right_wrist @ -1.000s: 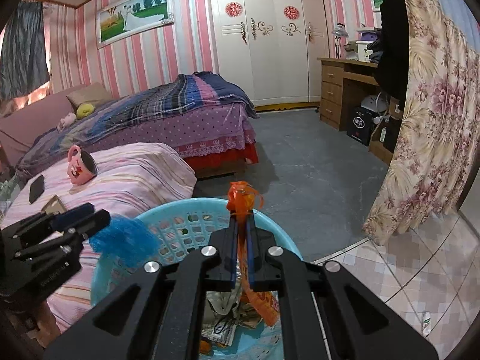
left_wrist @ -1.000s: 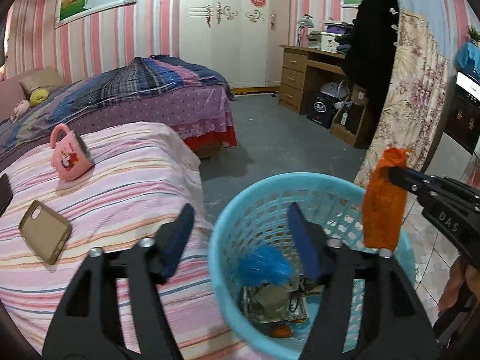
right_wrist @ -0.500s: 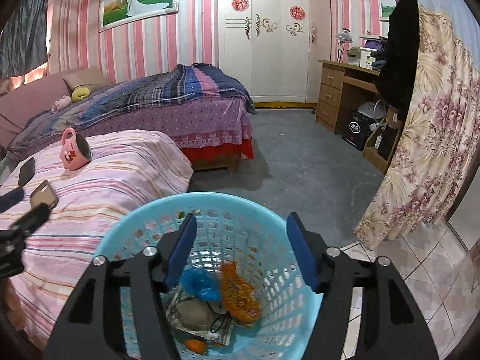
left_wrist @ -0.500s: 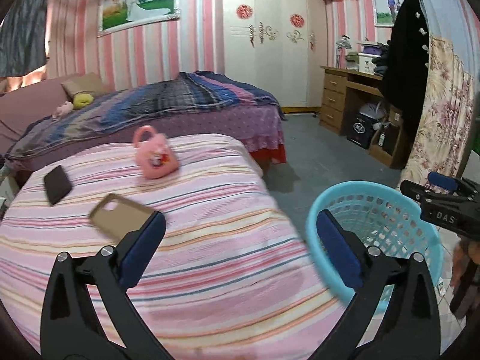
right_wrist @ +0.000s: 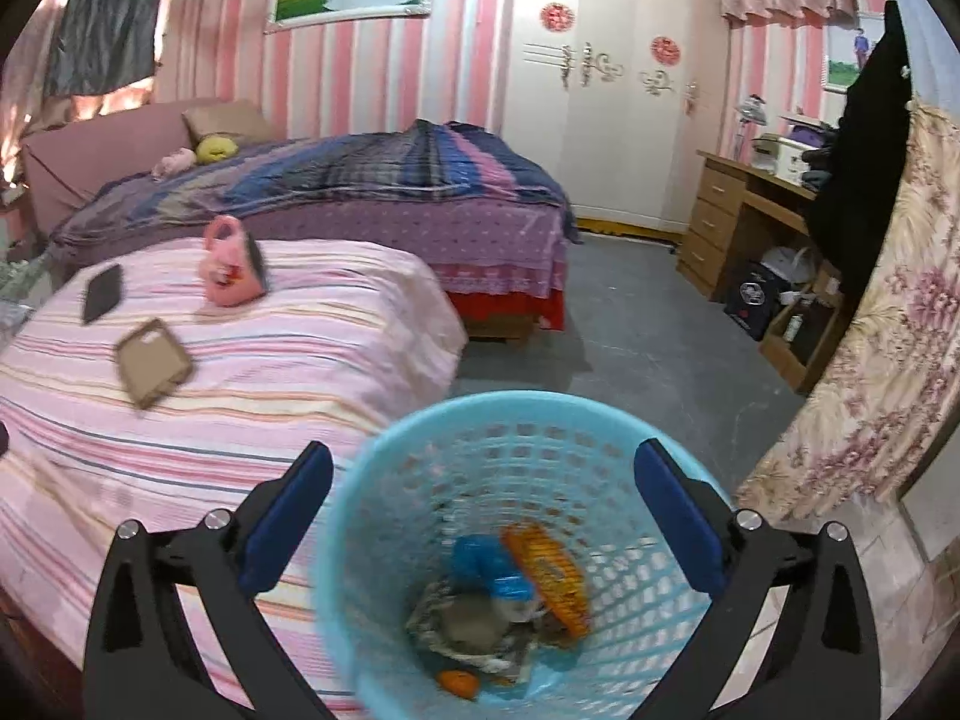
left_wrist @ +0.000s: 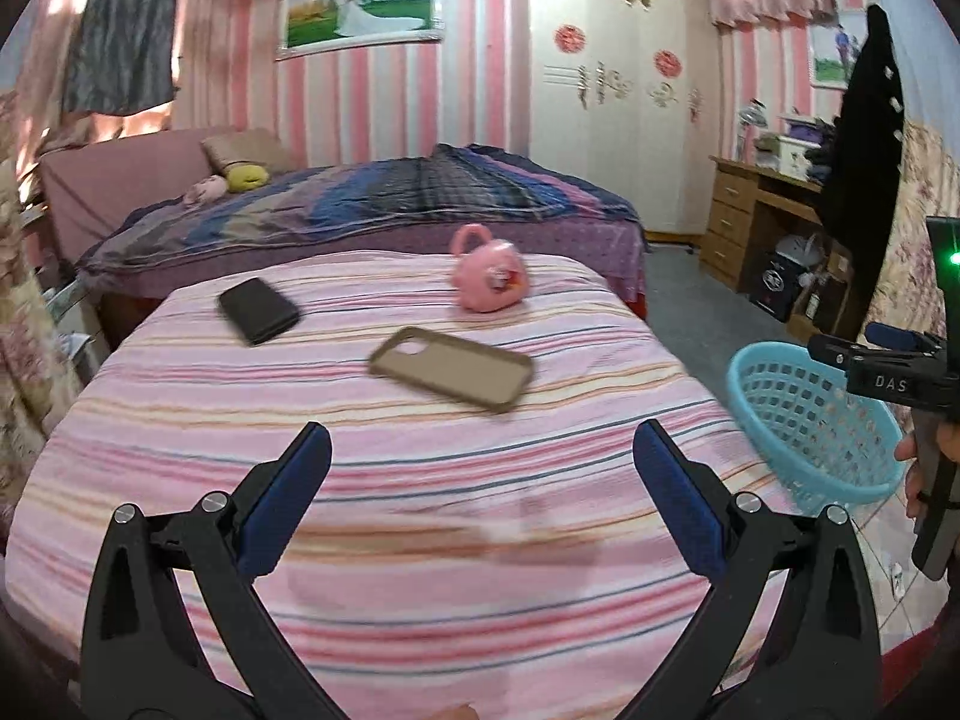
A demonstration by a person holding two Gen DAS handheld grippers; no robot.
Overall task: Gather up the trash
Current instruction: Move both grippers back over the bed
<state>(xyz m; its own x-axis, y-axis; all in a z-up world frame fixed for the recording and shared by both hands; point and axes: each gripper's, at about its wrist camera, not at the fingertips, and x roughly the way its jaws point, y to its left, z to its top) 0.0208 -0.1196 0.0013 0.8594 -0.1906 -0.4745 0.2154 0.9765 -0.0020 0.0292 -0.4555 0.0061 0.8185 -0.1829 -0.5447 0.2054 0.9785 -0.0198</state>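
Trash point(right_wrist: 510, 588) lies at the bottom of the blue basket point(right_wrist: 420, 438): we see an orange wrapper point(right_wrist: 549, 570), a blue scrap point(right_wrist: 489, 570) and crumpled paper. Our right tongs point(right_wrist: 480, 516) hover released above the basket; our left tongs point(left_wrist: 480, 504), also released, hover over the striped bed point(left_wrist: 420, 480), which carries a phone case point(left_wrist: 453, 367), a dark wallet point(left_wrist: 258, 310) and a pink mug point(left_wrist: 489, 279).

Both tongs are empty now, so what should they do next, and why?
Probably pause and look over the striped bed. The left tongs and right tongs are open, wrappers already lie in the blue basket, and only a pink mug and two phones remain.
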